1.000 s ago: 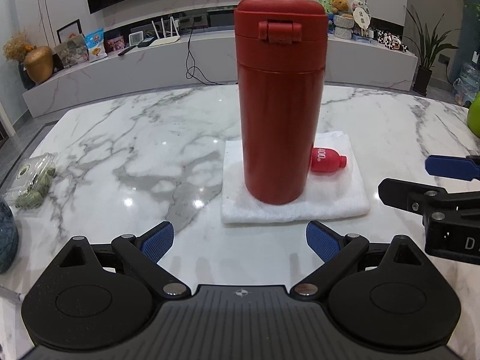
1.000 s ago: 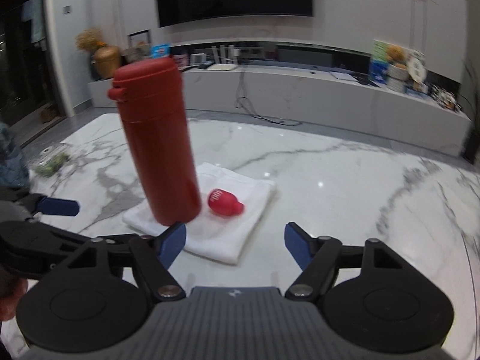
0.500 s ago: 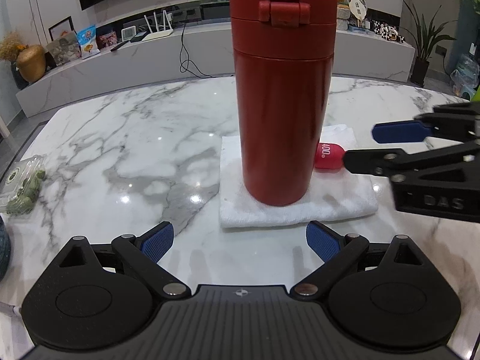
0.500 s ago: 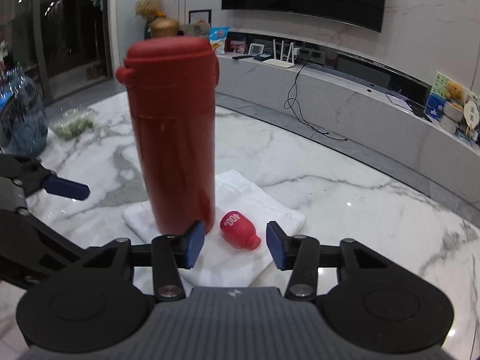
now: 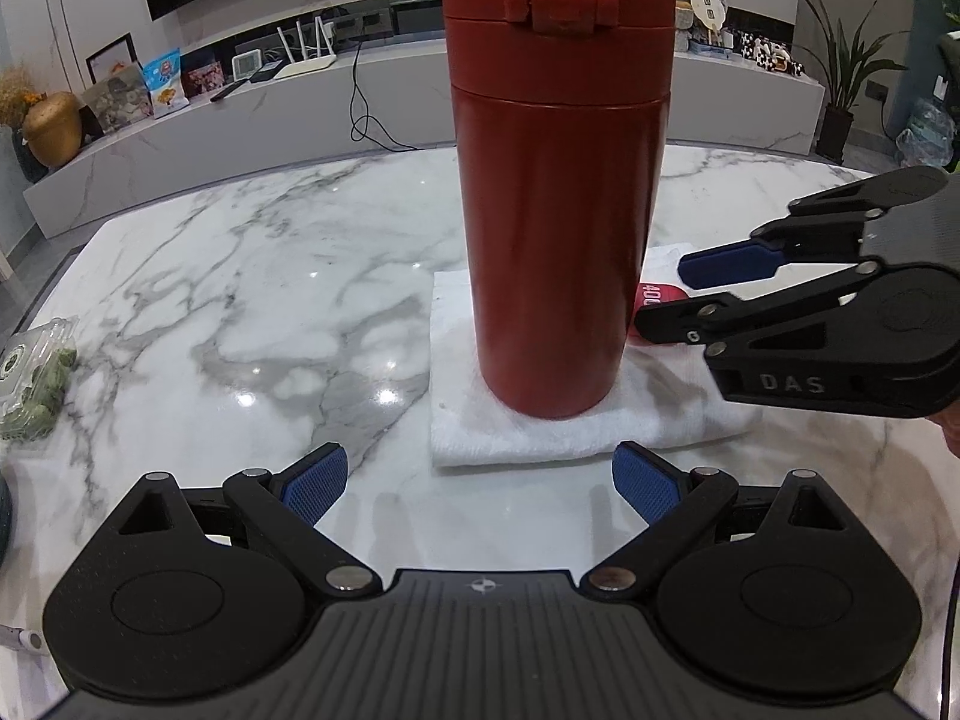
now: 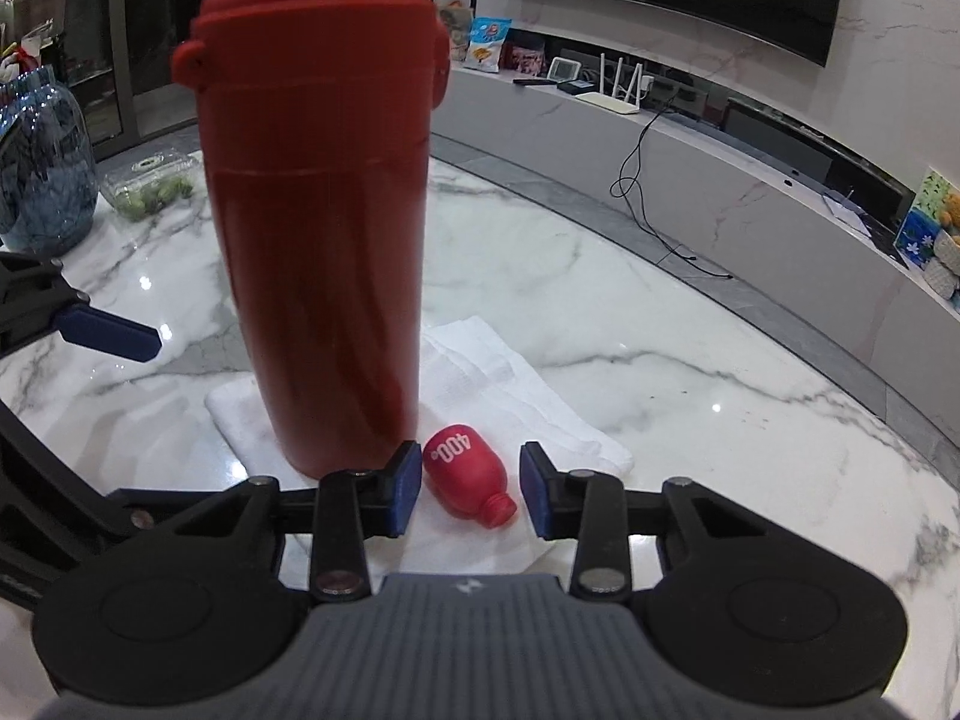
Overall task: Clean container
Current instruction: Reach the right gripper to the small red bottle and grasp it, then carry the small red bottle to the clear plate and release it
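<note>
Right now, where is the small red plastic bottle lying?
The small red plastic bottle lies on its side on the folded white towel, just right of the tall red flask in the right wrist view, between the closing right hand-held gripper pads, untouched.

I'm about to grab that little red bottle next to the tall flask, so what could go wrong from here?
1. The small red bottle lies on its side, so the closing right gripper, whose pads are not yet on it, may squeeze it out or roll it.
2. The tall red flask stands on the soft white towel right beside one finger; a nudge could tip it.
</note>
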Tool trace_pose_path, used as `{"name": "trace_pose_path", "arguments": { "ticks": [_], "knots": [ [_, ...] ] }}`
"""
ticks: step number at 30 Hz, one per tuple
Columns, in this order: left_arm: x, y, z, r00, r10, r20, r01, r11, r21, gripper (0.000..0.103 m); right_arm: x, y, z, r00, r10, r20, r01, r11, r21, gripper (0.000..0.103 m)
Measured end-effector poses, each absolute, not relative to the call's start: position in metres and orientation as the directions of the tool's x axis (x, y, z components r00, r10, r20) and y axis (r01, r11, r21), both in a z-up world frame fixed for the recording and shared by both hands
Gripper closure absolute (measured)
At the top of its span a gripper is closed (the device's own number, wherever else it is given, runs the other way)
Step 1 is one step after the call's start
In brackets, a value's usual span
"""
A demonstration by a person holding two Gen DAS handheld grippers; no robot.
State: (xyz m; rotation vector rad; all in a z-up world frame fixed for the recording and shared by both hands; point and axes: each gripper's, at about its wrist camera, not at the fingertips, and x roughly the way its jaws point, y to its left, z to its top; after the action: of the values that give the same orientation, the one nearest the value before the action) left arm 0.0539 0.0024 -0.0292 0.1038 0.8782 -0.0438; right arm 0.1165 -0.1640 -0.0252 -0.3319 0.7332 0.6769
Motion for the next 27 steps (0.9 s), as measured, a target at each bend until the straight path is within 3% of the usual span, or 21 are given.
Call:
{"name": "trace_pose_path", "arguments": {
  "ticks": [4, 6, 27],
  "knots": [
    [0.056, 0.002, -0.031, 0.634, 0.003, -0.773, 0.085, 0.994, 0.074, 0.006, 0.122, -0.164, -0.032, 0.534, 0.452, -0.715, -0.670, 0.742, -0.032, 0.064],
    [0.057, 0.001, -0.032, 0.632, 0.008, -0.775, 0.085, 0.993, 0.079, 0.006, 0.123, -0.164, -0.034, 0.529, 0.454, -0.717, -0.669, 0.743, -0.023, 0.071],
    [0.052, -0.005, -0.027, 0.646, -0.001, -0.763, 0.098, 0.992, 0.082, 0.006, 0.084, -0.197, 0.002, 0.617, 0.372, -0.694, -0.523, 0.852, -0.007, 0.072]
  ]
}}
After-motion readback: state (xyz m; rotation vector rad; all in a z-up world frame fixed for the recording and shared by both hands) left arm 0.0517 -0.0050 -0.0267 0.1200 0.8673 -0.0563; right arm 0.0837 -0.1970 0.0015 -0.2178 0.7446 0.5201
